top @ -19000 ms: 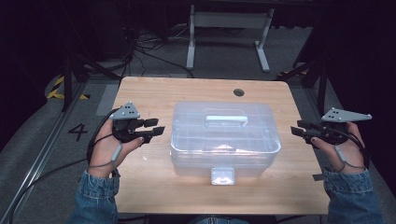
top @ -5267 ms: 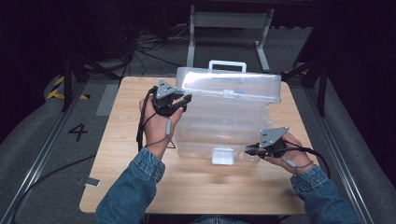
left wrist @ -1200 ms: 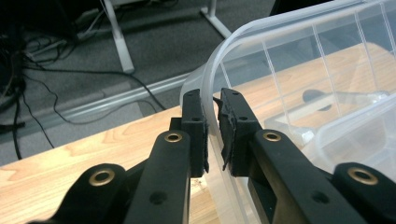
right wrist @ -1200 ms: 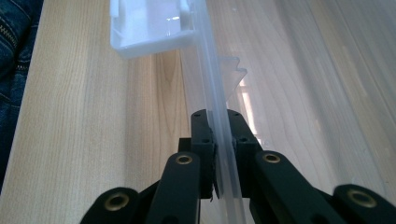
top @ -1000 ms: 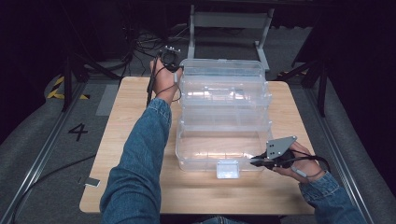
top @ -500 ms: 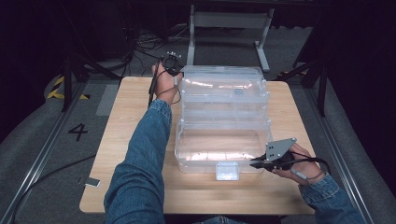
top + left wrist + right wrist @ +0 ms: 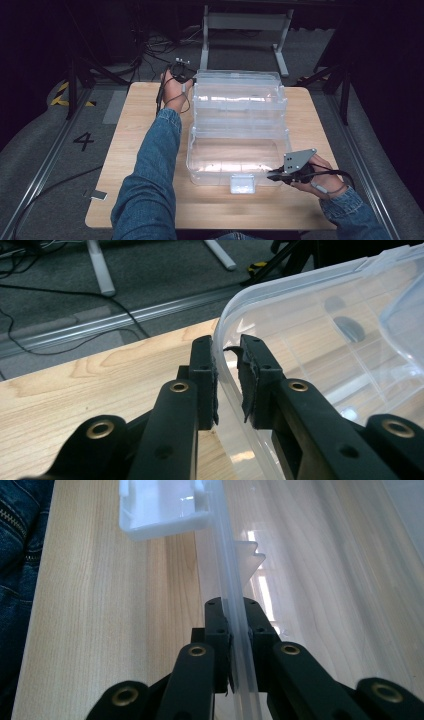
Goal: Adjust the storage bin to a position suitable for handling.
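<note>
Clear box point(image 7: 235, 145) lid now swung fully back, flat past far edge; left gripper point(image 7: 227, 380) straddles lid rim, jaws slightly apart; right gripper point(image 7: 239, 630) clamps near wall; opening looks complete

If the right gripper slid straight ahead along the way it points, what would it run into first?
Probably the white latch: the right gripper is clamped on the clear box's front rim, which runs ahead to the latch. A small toothed tab on the rim might brush it sooner.

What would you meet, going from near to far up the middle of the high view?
White latch → clear box base → opened lid → floor cables → white stand frame.
</note>
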Tool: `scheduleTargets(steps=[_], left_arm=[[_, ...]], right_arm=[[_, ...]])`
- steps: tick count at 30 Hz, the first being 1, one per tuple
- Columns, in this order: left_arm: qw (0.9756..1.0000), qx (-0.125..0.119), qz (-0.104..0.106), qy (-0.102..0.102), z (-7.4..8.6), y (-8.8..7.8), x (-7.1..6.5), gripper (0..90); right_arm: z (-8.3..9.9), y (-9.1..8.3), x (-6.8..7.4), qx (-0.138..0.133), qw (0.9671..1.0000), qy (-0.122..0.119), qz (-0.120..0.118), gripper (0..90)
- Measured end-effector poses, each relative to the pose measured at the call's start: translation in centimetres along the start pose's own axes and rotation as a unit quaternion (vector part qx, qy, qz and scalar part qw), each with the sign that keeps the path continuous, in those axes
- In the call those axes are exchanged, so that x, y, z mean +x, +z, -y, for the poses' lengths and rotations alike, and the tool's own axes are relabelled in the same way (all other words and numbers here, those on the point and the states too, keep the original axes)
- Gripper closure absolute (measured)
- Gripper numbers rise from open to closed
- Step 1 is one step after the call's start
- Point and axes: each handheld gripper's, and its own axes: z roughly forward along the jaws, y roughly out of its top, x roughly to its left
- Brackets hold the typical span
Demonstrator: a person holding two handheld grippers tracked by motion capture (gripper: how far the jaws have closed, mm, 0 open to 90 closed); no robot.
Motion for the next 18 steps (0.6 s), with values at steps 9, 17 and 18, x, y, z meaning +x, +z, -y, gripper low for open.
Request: scheduleTargets(steps=[9, 17, 18], left_arm=[[0.9995, -0.008, -0.027, 0.013, 0.3, -1.6, 0.3, 56.6], [0.9973, -0.065, -0.020, 0.028, 0.3, -6.7, -0.5, 50.8], [0.9965, -0.075, -0.016, 0.033, 0.3, -7.7, -0.8, 50.1]], right_arm=[[-0.1, 0.1, 0.1, 0.000, 1.0000, 0.003, 0.004, 83.9], [-0.2, -0.4, -0.1, -0.026, 0.9993, 0.025, -0.005, 75.0], [-0.3, -0.8, -0.1, -0.038, 0.9988, 0.032, -0.003, 72.4]])
